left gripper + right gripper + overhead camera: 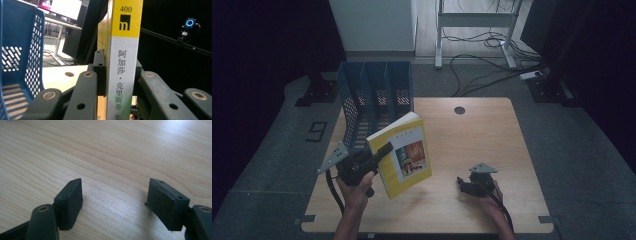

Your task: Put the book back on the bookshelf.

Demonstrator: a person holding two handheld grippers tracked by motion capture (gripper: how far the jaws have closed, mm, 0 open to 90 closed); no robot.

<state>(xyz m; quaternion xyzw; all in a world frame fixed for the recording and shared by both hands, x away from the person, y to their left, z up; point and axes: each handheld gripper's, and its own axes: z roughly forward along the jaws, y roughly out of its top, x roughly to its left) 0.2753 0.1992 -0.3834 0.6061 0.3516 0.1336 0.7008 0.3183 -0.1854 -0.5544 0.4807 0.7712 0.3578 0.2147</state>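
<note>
A yellow paperback book is lifted off the table, tilted, with its picture cover facing up and right. My left gripper is shut on its spine edge. In the left gripper view the white and yellow spine stands upright between the two black jaws, which press on both sides. A blue mesh file rack with three slots stands just behind the book at the table's far left. My right gripper rests low over the wooden table at the near right, open, with bare wood between its pads.
The rack's blue mesh wall is close on the left in the left gripper view. A round cable hole sits near the table's far edge. Cables and a white desk frame lie on the floor beyond. Black curtains flank both sides.
</note>
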